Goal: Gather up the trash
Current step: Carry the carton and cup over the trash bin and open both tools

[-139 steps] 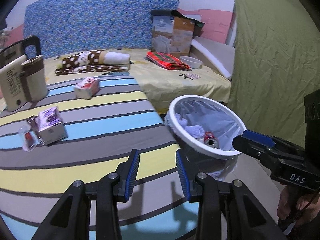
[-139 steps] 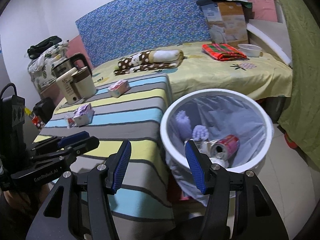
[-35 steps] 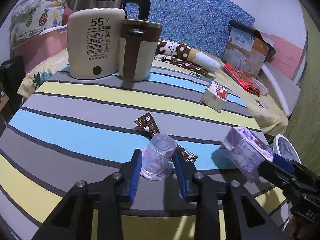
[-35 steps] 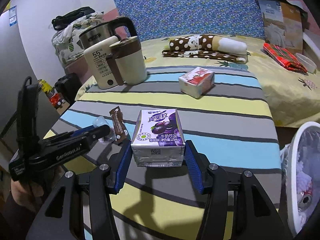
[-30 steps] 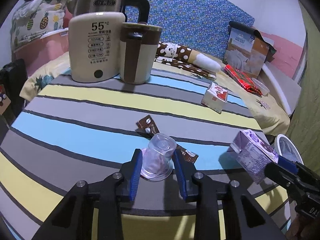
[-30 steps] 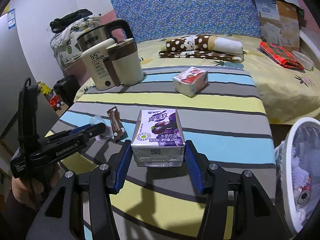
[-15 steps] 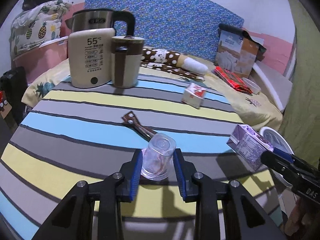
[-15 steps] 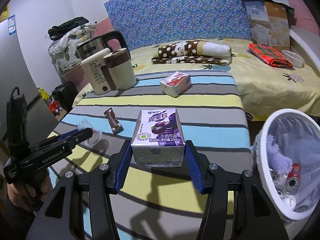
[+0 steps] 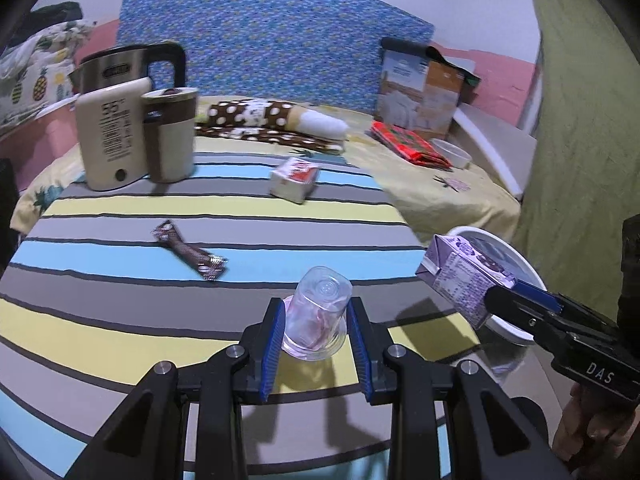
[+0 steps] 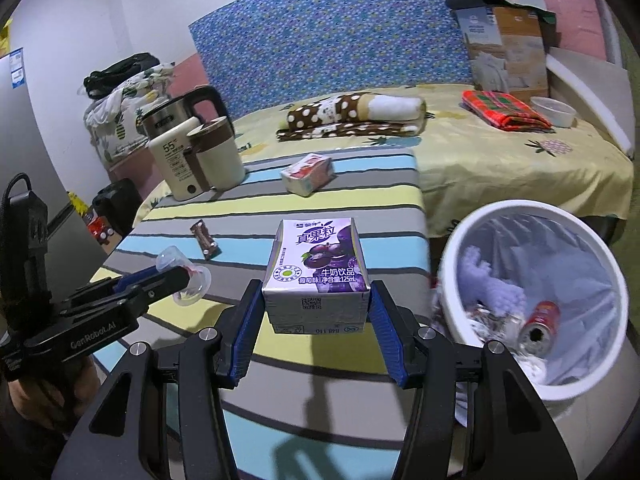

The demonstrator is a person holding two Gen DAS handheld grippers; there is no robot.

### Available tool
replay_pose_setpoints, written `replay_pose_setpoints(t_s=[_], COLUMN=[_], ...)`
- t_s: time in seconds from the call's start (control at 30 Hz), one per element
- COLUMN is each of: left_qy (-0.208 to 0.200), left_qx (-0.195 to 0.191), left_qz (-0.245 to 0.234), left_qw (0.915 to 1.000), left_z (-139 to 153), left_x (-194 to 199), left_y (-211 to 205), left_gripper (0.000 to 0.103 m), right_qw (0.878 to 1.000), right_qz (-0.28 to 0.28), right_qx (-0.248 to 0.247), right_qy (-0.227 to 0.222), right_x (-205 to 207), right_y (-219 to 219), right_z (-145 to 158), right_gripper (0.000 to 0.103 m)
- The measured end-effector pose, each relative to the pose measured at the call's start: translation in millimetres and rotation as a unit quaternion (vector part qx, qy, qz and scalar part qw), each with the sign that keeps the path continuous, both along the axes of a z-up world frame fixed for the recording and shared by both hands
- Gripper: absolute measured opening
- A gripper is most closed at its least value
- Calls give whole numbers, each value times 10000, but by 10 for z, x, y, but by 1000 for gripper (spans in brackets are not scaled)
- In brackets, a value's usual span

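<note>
— Clear plastic is what the left gripper (image 9: pixel 316 334) is clenched on: a small cup (image 9: pixel 318 318), held bottom-forward between the blue fingers (image 9: pixel 273 338), above the striped counter (image 9: pixel 120 320).

— And from the other camera?

— The right wrist view shows that same cup from the side, mouth pointing down and to the right, with something pink inside. It also shows a fridge-like grey panel and a black case on the floor at far left, which the left view cuts off.

— What lies on the counter, going left to right?

— A cream kettle base with a steel kettle (image 10: pixel 180 148) and a brown-and-cream jug (image 10: pixel 218 154) at the back left, then a brown snack wrapper (image 9: pixel 188 250) lying flat, then a red-and-white tissue pack (image 9: pixel 294 178) farther back.

— The right gripper?

— The right gripper (image 10: pixel 316 332) grips a purple milk carton (image 10: pixel 318 270), fingers closed on both its sides, label facing the camera. In the left view the carton hangs past the counter's right edge, in front of the white bin (image 10: pixel 532 376).

— What is in the bin?

— Only the right view looks in: a clear liner, pale fluffy stuff and a red can (image 10: pixel 538 322). In the left view the carton and gripper block most of it.

— Behind all this?

— A bed (image 10: pixel 520 168) with a yellow sheet, a spotted brown blanket, a red plaid cloth, a white bowl and a cardboard box.
</note>
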State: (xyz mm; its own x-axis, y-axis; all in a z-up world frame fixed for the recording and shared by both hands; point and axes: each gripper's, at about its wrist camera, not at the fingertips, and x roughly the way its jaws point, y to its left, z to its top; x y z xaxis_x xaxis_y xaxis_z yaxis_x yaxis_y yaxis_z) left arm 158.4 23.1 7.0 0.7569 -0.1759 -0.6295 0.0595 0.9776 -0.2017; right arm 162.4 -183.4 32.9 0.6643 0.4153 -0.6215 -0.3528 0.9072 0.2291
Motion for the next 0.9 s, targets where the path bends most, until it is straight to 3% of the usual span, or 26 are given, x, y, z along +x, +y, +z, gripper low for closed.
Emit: replay_pose_setpoints(t_s=[0.9], left_qy=[-98], left_qx=[16], left_qz=[-1296], left_qw=[9915], left_z=[116], left_x=[218], left_y=[-1187], left_gripper=[32], right_qw=[9927], right_qz=[-1200], right_qx=[-96], right_qy=[33], right_x=[-62], right_y=[-937], right_z=[-49], right_gripper=[55])
